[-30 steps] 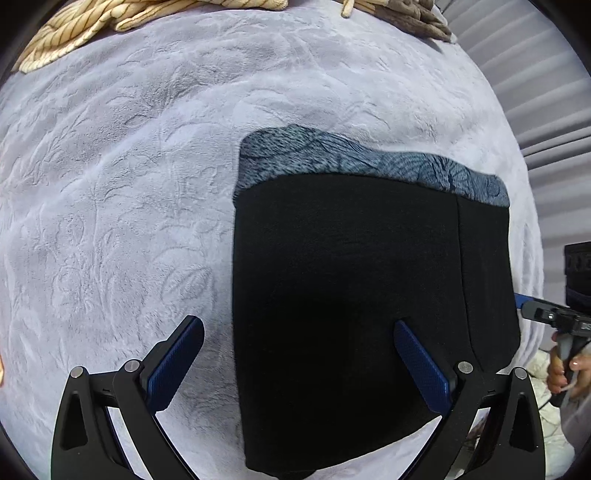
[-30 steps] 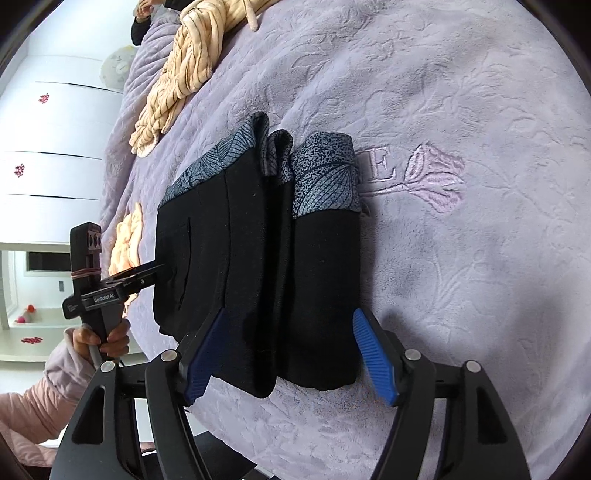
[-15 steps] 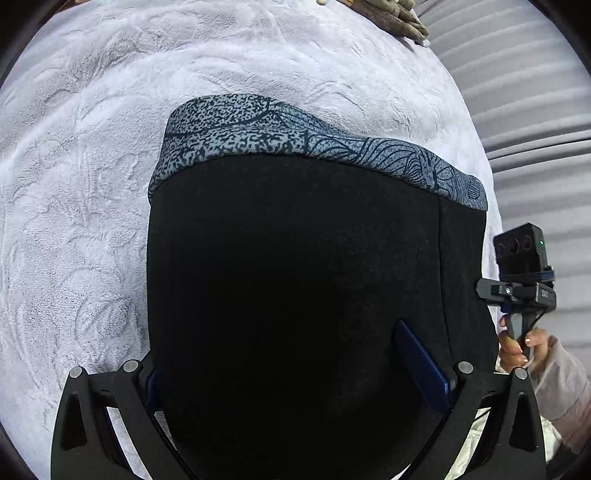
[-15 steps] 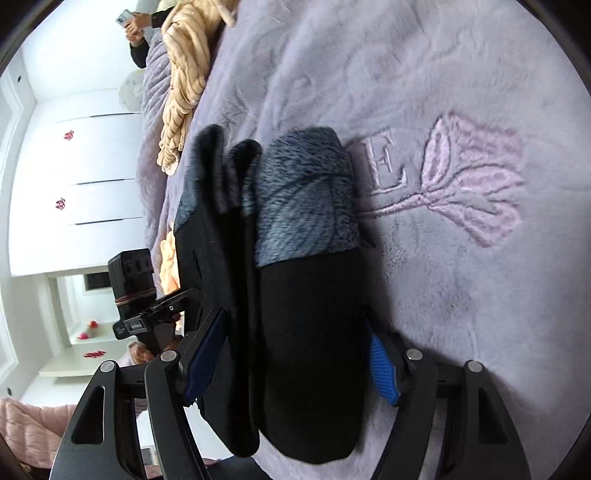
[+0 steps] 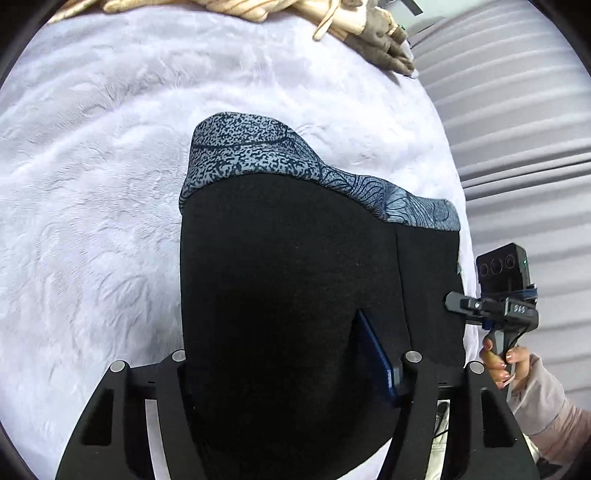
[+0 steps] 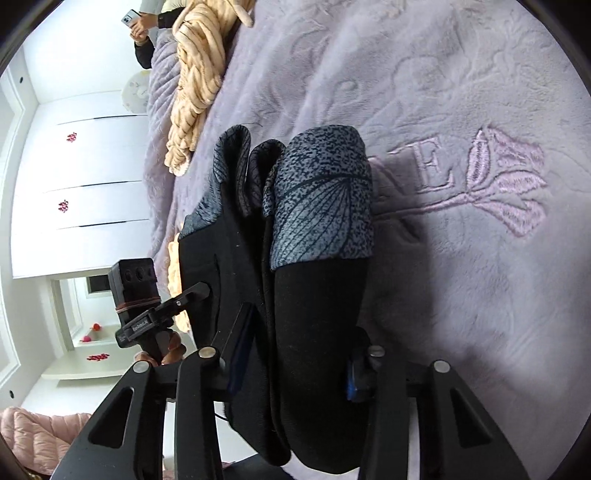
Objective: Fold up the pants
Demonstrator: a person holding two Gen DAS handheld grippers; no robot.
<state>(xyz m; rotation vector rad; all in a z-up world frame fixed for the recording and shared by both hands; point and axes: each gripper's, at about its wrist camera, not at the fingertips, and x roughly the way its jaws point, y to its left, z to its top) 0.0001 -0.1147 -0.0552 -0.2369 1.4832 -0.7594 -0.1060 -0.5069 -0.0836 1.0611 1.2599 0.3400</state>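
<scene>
The black pants (image 5: 288, 295) with a blue-grey patterned waistband (image 5: 258, 155) are folded into a thick bundle on the lavender bed cover. My left gripper (image 5: 273, 373) is shut on the bundle's near edge; only its right blue pad (image 5: 373, 354) shows, the left one is hidden by cloth. In the right wrist view the same pants (image 6: 317, 317) show several stacked layers, and my right gripper (image 6: 295, 365) is shut on them. Each gripper shows in the other's view, the right one (image 5: 495, 306) and the left one (image 6: 155, 314).
The lavender embossed bed cover (image 5: 92, 221) has a pink embroidered flower and letters (image 6: 506, 184). A cream chunky knit throw (image 6: 195, 81) lies at the far end. A white wardrobe (image 6: 74, 177) and a person with a phone (image 6: 144, 33) are beyond the bed. Grey curtains (image 5: 524, 129) hang alongside.
Both grippers moved in onto the folded pants and closed from wide open to gripping the bundle's near edge; the pants now bulge up between the fingers.
</scene>
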